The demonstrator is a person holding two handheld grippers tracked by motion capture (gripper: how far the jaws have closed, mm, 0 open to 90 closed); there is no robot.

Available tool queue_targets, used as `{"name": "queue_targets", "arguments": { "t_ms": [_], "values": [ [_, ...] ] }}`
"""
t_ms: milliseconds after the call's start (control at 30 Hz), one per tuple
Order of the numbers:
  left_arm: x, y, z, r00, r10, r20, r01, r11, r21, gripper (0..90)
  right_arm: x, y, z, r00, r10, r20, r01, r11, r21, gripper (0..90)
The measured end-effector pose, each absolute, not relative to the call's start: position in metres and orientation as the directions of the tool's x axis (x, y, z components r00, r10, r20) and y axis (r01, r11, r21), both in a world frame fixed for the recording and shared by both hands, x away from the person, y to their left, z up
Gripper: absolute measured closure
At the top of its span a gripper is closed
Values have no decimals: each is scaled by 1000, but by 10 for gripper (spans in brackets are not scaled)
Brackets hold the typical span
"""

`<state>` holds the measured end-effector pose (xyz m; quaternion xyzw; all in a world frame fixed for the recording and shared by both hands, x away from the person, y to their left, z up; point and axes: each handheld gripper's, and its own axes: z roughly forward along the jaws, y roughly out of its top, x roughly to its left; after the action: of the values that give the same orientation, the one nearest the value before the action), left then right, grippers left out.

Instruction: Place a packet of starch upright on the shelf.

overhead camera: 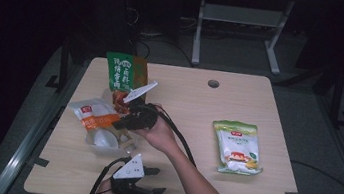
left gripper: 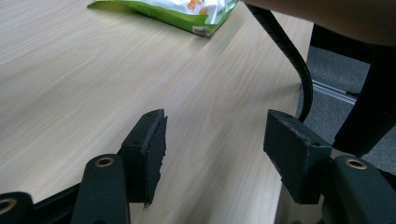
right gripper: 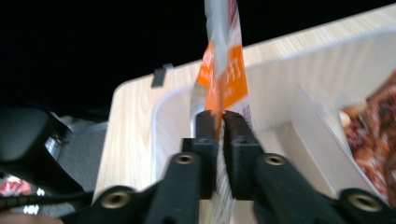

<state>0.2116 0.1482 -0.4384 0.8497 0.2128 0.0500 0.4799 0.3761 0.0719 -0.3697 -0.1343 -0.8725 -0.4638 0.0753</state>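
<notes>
Orange-white packet point(right gripper: 223, 70) sits pinched betw. right gripper point(right gripper: 218, 122) jaws, edge-on, over clear bin point(overhead camera: 103, 144) at table's point(overhead camera: 186, 129) left side. Red snack pack point(right gripper: 373, 130) lies in bin beside it. Left gripper point(left gripper: 212, 144) hangs wide, nothing betw. jaws, near front edge. Green-white bag point(overhead camera: 236, 147) lies well apart, to the right.

Four snack packets point(overhead camera: 237, 147), one bin point(overhead camera: 103, 147)

Black hand-held gripper point(right gripper: 218, 116): brass-ringed screws, worn pads, ribbed cable, grey three-cornered plate; forearms bare.
</notes>
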Motion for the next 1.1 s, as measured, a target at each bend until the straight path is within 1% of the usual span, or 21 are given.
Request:
{"name": "queue_targets", "arguments": {
  "t_ms": [300,467,667,733,800,867,900,1100],
  "values": [
    [212,148,-439,907,406,-110,304,-452,839,388,369,65,-375,-954,171,247,301,546,782,899],
    [212,148,-438,906,409,-114,308,-449,839,388,368,61,-378,-949,175,263,316,549,774,899],
    [211,146,-439,908,403,-119,309,-450,838,389,367,62,-378,-951,176,253,308,569,762,896],
    [211,146,-439,908,402,-119,310,-452,837,388,368,62,-378,-954,183,239,301,577,759,876],
    [212,146,-439,910,398,-114,302,-450,840,388,368,65,-380,-949,182,256,314,603,733,829],
    [211,146,-439,912,395,-110,298,-452,841,388,366,68,-385,-953,169,251,300,639,708,875],
    [211,146,-438,913,394,-108,297,-457,838,388,366,68,-386,-955,166,245,294,639,711,890],
    [211,146,-439,913,393,-110,297,-455,839,388,365,67,-388,-956,169,241,292,647,704,899]
  ]
}}
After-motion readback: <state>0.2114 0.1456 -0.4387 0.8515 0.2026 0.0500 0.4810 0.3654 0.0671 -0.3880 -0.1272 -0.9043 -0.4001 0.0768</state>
